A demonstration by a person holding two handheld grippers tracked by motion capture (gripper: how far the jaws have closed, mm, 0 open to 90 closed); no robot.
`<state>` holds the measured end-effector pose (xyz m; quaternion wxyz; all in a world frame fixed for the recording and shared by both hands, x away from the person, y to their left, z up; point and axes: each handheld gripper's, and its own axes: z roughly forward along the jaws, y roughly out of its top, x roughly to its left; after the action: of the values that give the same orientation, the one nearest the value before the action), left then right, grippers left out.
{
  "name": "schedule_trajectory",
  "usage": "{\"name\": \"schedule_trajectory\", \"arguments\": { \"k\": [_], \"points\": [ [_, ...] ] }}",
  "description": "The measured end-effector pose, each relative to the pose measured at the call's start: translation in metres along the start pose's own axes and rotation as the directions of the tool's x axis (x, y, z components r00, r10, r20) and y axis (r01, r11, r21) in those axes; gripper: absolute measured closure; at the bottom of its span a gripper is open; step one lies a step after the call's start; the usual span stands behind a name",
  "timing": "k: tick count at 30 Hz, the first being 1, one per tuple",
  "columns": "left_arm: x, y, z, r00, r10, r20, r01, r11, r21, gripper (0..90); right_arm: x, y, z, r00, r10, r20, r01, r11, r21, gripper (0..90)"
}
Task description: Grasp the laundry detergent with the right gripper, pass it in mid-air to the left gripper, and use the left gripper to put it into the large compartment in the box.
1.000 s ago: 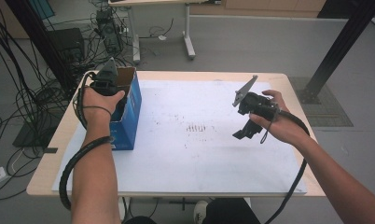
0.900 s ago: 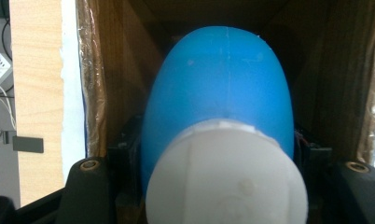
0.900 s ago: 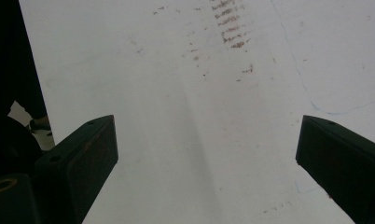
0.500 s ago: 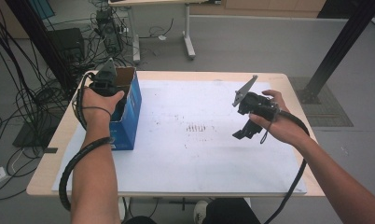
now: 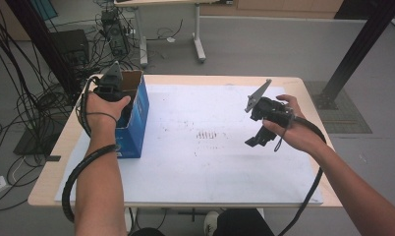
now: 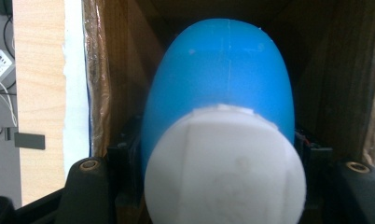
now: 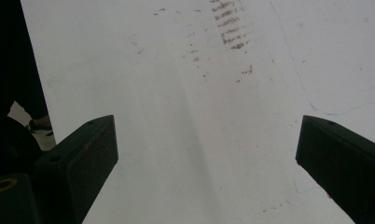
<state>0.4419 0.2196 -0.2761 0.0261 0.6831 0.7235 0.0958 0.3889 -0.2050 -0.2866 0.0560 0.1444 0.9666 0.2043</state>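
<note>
A blue bottle (image 6: 223,70) was clamped by the left gripper (image 5: 109,88) inside the box (image 5: 136,123), ready for lifting; the right gripper (image 5: 257,140) was held apart, idle.

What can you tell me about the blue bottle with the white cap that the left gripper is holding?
The blue bottle looks like smooth, matte plastic with a rounded, egg-like body and a faint seam down its middle. A wide white cap, faceted at the rim, faces the camera. It lies between the jaws of the left gripper, inside the opening of a cardboard box with brown inner walls, blue outside.
</note>
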Motion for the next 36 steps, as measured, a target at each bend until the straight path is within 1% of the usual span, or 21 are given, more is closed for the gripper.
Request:
{"name": "schedule_trajectory", "arguments": {
  "k": [16,20,36],
  "points": [
    [-0.0005,0.0002,0.0012,1.0000,0.002,-0.009,-0.002,1.0000,0.001,36.0,-0.0010,-0.0014,-0.0008,1.0000,0.002,-0.001,-0.002,1.000,-0.001,5.5],
    [-0.0007,0.0003,0.0007,1.0000,0.002,-0.006,-0.002,1.0000,0.004,36.0,-0.0010,-0.0009,-0.0019,1.0000,0.002,0.001,-0.002,1.000,-0.001,5.5],
    [-0.0005,-0.0001,0.0015,0.9999,0.005,-0.010,-0.005,1.0000,-0.003,35.9,-0.0006,-0.0009,-0.0020,1.0000,0.000,0.002,0.000,1.000,-0.001,5.5]
  ]
}}
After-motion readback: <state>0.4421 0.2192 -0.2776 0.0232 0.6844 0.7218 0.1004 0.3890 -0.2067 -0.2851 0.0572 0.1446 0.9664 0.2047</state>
